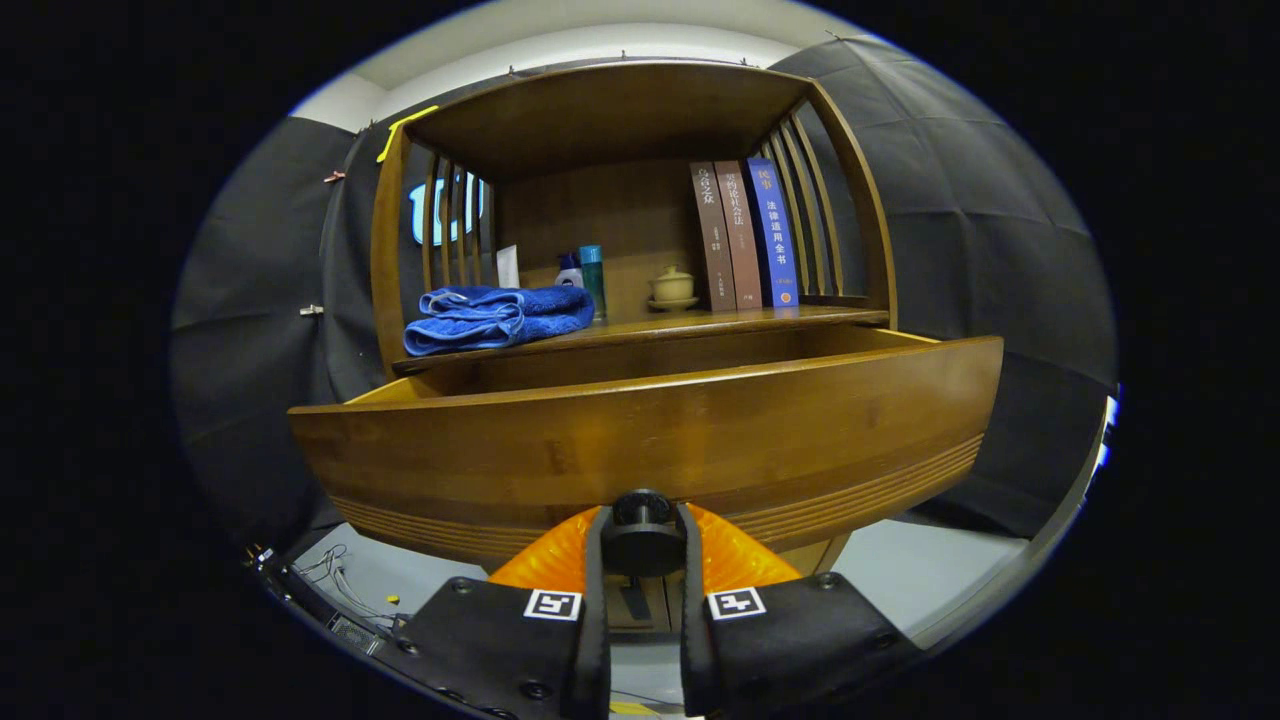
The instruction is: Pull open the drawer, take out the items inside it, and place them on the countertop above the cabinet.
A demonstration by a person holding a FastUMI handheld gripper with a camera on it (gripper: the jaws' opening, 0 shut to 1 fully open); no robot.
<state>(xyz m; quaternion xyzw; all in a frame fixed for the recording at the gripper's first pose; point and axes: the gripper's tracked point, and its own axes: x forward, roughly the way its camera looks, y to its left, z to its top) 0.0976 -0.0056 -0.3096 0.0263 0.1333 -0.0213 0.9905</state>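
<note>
Both my fingers (pixel 597 560) pinch the drawer knob (pixel 642 535), with the drawer (pixel 640 440) pulled open (inside hidden). Folded blue towel (pixel 495 316) lies at the countertop's (pixel 720 322) left front edge.

From here the drawer (pixel 640 440) front blocks my view of its inside, so I cannot tell what lies there. The knob (pixel 641 540) sits between the gripper (pixel 641 545) fingers, seemingly pinched. Small bottles (pixel 585 275) behind the blue towel (pixel 495 316) are partly hidden.
</note>
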